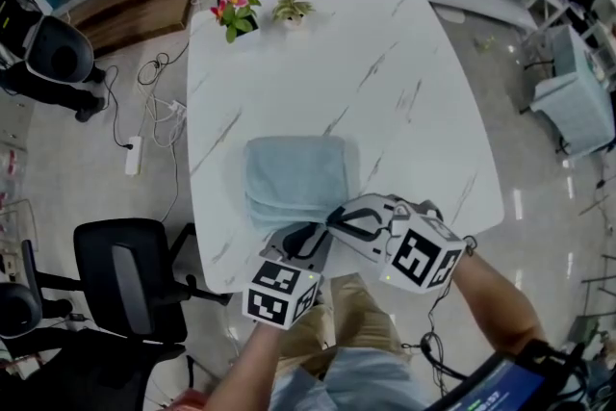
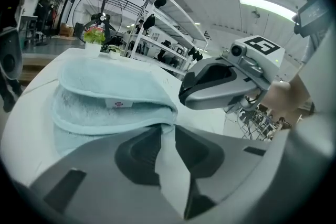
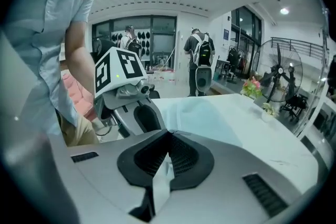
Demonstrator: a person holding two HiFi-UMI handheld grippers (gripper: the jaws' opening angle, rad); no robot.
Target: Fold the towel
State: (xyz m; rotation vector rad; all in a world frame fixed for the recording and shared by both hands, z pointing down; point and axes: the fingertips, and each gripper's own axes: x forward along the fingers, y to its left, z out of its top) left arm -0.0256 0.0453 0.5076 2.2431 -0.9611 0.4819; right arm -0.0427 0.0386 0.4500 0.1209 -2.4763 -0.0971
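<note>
I judge the towel nearly folded; my left gripper pinches its near edge, right gripper clenched empty.

Fluffy terry-cloth towel lies on a glossy, marble-veined white table.

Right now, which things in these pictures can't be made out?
- Near edge of the towel: head view, covered by the left gripper and right gripper.
- Print on the label: left gripper view, too small.
- Screen: head view, cut off by the bottom edge.
- Standing people: right gripper view, too small for detail.
</note>
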